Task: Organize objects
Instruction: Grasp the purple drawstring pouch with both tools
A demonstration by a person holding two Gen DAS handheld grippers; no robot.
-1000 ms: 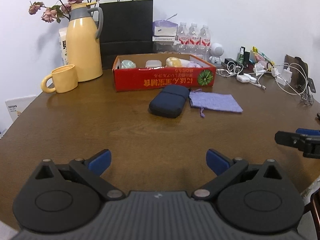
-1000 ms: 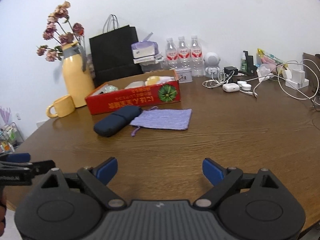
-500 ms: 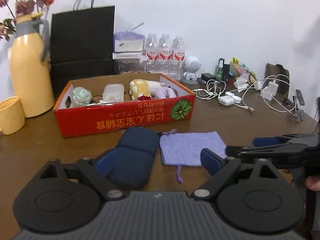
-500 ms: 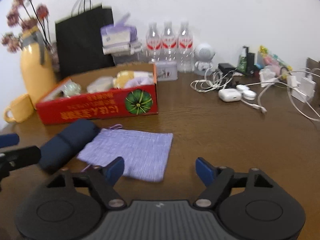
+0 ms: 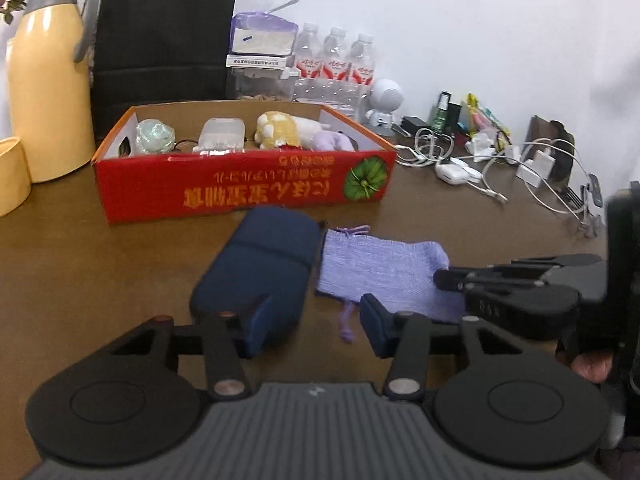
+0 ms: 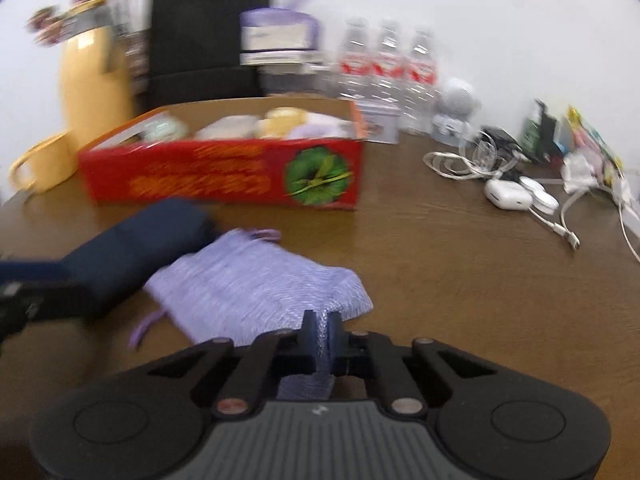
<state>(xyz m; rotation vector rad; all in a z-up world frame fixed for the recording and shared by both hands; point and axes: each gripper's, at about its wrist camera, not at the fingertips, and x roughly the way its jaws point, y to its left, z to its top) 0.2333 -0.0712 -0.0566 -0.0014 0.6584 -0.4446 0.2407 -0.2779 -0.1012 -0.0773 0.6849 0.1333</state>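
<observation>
A lilac drawstring pouch [image 5: 384,270] lies on the brown table beside a dark blue case [image 5: 260,268], both in front of a red cardboard box [image 5: 240,188] holding small items. My right gripper [image 6: 322,334] is shut on the pouch's [image 6: 256,280] near edge. It shows in the left wrist view [image 5: 444,278] pinching the pouch's right edge. My left gripper [image 5: 314,322] is open, its left finger over the near end of the blue case, which also shows in the right wrist view [image 6: 132,248].
A yellow thermos [image 5: 44,80] and yellow mug [image 5: 12,176] stand left. A black paper bag [image 5: 160,40], water bottles [image 5: 336,68] and a small white robot figure [image 5: 386,106] line the wall. Cables, earbud case [image 5: 452,172] and chargers clutter the right.
Both grippers moved forward to the case and pouch. My right gripper closed on the pouch's near edge. My left gripper narrowed but stays open by the blue case.
</observation>
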